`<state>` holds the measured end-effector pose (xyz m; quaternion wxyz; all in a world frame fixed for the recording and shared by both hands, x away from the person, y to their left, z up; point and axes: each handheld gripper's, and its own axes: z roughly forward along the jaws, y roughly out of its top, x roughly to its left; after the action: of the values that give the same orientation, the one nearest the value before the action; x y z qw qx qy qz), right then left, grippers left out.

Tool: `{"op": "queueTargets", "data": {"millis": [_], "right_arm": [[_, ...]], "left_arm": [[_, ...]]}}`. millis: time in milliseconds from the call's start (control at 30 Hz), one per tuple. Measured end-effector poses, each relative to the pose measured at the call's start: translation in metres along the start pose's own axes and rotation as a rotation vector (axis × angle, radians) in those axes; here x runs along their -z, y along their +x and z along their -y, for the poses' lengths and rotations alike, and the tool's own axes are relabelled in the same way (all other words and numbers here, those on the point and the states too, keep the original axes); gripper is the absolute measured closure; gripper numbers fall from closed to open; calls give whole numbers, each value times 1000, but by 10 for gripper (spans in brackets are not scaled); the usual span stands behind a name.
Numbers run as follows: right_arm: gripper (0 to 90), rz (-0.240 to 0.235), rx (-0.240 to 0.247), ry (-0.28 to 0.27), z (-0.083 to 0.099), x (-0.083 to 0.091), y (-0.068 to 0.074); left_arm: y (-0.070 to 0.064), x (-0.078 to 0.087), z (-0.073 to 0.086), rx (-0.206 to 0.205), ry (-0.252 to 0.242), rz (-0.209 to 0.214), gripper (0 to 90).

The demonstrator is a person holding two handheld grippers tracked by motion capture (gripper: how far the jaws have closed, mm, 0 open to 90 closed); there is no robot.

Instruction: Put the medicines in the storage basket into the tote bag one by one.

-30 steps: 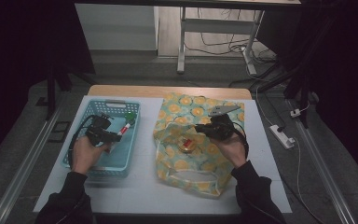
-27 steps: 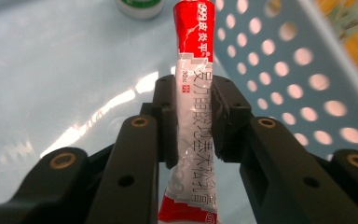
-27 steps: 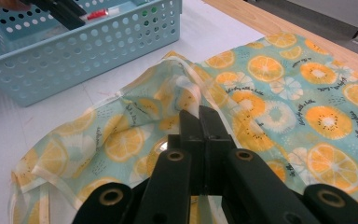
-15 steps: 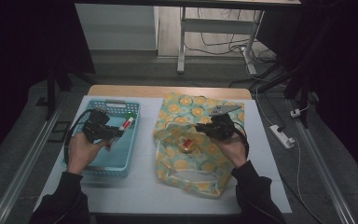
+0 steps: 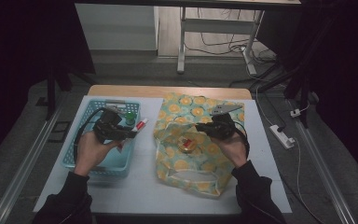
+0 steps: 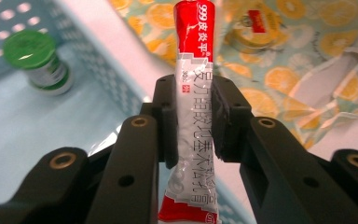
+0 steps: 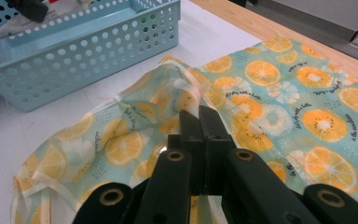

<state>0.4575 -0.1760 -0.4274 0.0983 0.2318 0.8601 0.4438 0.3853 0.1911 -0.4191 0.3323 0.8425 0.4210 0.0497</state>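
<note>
In the left gripper view, the left gripper has its two black jaws closed on a red-and-white ointment tube, pinching it about mid-length so the tube stands upright up the centre of the frame, its red top near the upper edge and its red crimped end low between the jaws. Behind it at upper left a green-capped bottle stands on the floor of the light blue basket, whose perforated wall runs diagonally past the jaws. In the high view that gripper sits left of centre, over the basket's right-hand side, with the tube slanting up and right across the rim and the bottle just above it. The right gripper is right of centre, over the orange-print fabric bag — which lies flat on the white table beside the basket. In the right gripper view its jaws are pressed together on a raised fold of the bag — the cloth lifts into a ridge at the tips. A round item with a red label lies on the bag, just left of the right gripper.
</note>
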Motion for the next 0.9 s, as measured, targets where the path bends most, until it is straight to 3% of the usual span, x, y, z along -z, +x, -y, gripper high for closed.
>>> {"op": "queueTargets", "data": {"millis": [633, 900], "right_arm": [[900, 4, -6, -11, -1, 2, -1], [900, 1, -1, -16, -2, 3, 0]], "left_arm": [[-42, -43, -30, -106, 36, 114, 730], [-56, -65, -41, -138, 63, 125, 729]]}}
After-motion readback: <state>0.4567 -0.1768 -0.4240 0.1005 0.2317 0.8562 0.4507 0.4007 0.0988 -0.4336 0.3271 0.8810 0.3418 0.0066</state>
